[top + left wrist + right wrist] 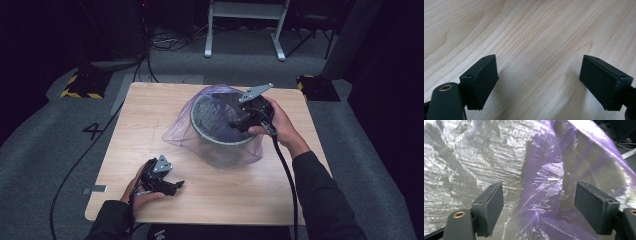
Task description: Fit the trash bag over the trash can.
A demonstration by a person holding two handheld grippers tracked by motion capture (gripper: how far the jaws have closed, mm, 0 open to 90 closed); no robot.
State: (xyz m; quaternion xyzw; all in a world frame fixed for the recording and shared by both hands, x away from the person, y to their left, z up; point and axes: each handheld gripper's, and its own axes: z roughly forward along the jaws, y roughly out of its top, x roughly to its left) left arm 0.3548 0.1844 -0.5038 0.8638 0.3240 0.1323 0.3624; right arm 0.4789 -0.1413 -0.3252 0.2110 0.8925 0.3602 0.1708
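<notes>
- Your right tool (239, 124) is over the right side of the round bin (220, 122), which stands on the table (150, 115) a little right of the middle, towards the far edge.
- A thin purple plastic bag (220, 150) is draped over and around that bin; its loose film spreads onto the table on the left and near sides.
- In the right gripper view the jaws are spread wide, with a gathered fold of the purple plastic bag (544, 195) running up between them; the pads are not pressing it.
- Your left tool (172, 186) rests low at the near left of the table, well apart from the bin.
- In the left gripper view its jaws stand spread over bare wood, nothing between them.
</notes>
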